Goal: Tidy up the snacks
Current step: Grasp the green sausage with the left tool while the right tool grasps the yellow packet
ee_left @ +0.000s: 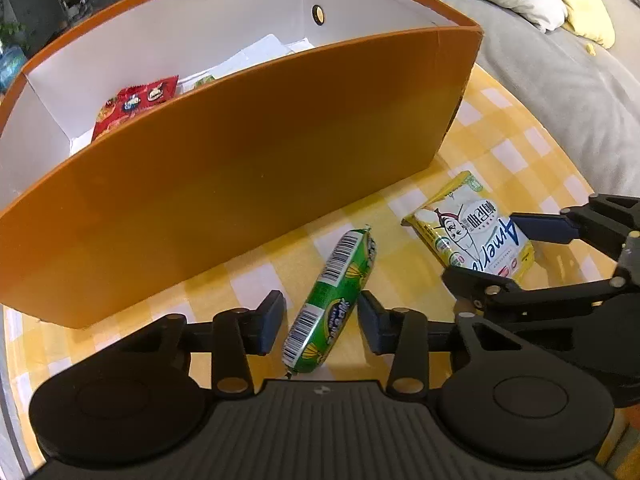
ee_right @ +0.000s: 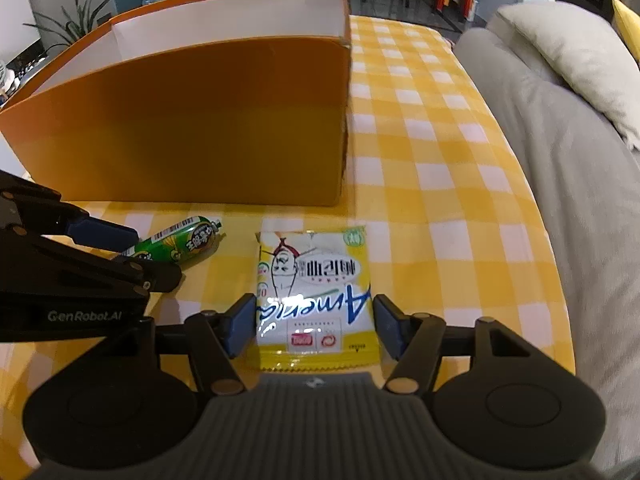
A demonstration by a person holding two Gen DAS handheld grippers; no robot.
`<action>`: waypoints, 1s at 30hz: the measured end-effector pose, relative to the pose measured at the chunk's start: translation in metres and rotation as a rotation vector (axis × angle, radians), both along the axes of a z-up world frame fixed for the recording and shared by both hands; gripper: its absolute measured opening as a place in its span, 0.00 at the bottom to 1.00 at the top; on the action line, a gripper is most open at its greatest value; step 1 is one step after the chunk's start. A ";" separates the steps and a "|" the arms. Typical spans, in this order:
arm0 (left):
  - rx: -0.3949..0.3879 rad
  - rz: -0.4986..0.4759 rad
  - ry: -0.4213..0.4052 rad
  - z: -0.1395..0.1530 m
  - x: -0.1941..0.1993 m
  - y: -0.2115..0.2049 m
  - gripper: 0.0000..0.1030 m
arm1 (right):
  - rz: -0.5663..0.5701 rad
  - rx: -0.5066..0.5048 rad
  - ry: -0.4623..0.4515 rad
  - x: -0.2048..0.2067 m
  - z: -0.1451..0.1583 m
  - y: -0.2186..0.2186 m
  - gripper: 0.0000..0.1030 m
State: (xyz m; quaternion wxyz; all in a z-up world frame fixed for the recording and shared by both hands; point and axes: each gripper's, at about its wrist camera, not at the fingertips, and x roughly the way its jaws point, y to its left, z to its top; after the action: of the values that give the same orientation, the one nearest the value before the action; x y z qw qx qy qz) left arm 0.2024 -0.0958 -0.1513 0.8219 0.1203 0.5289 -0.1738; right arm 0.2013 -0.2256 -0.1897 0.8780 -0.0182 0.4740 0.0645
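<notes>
Both grippers sit low over the checked cloth (ee_right: 420, 128), each straddling one snack in front of the orange box (ee_left: 248, 184). Left gripper (ee_left: 322, 322): jaws apart, the green sausage (ee_left: 332, 304) lying between the pads on a slant; a gap shows on each side, so no clamp yet. Judgement: the tube is round and slick, so the pads should meet it square across its middle; as it lies askew, a slight roll of the wrist to line the pads with its long sides would keep it from squirting out on closing. Right gripper (ee_right: 316, 326): jaws apart, set either side of the yellow packet (ee_right: 316, 292), which lies flat on the cloth; the left pad looks just beside or touching the packet edge, the right pad a little clear. Judgement: a flat pouch will buckle rather than lift if squeezed high, so the pads should go down to the cloth and pinch the edges evenly. The two grippers are near each other; lifting one at a time should avoid a knock. Box: open-topped, white inside, on the cloth just behind both snacks. It holds a red packet (ee_left: 136, 104) at its left end, something green partly hidden behind the front wall, and white sheets on the floor.
</notes>
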 end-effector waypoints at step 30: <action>0.032 0.206 0.135 0.002 -0.007 -0.010 0.24 | 0.093 -0.031 0.038 -0.016 0.005 0.009 0.49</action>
State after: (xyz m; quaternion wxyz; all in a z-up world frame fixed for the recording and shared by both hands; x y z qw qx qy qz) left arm 0.1955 -0.1061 -0.1493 0.7960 0.0664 0.5953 -0.0875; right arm 0.1856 -0.2165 -0.1850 0.8645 -0.0526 0.4901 0.0984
